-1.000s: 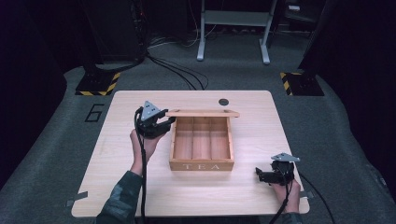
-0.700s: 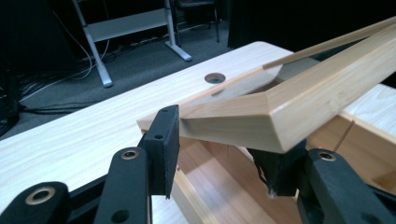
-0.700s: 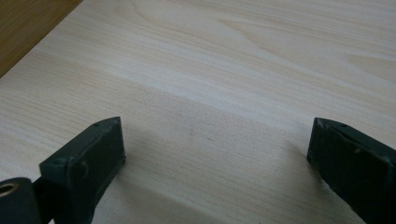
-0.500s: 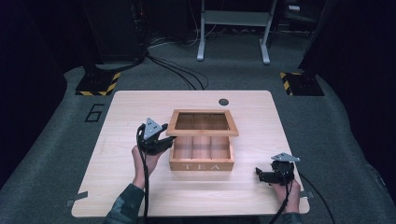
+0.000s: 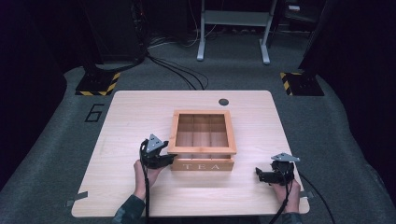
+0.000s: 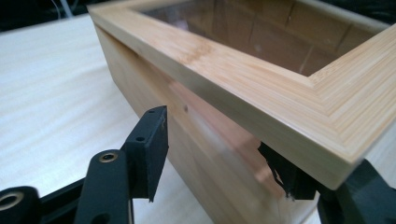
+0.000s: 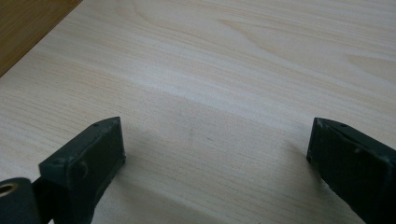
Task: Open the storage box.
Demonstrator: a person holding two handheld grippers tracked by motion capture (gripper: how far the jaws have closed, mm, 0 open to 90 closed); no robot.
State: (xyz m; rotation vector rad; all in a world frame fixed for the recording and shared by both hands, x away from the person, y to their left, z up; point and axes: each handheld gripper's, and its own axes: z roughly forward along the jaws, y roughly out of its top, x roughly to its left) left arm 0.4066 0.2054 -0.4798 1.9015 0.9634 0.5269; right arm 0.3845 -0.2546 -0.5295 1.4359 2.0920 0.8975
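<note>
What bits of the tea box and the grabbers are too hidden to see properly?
- Tea box insides, high view: the lid frame covers the front compartments; whether anything lies in them is too small to tell.
- Left gripper, left gripper view: one pad sits under the lid's corner, partly hidden; contact unclear.
- Right gripper, right gripper view: its body is cut off by the bottom edge.
- Black dot on the table, high view: too small to identify.

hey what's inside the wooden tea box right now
Through the lid's clear pane, the tea box shows wooden dividers forming compartments that look empty. The lid's frame covers the edges of the compartments, so those parts cannot be checked.
</note>
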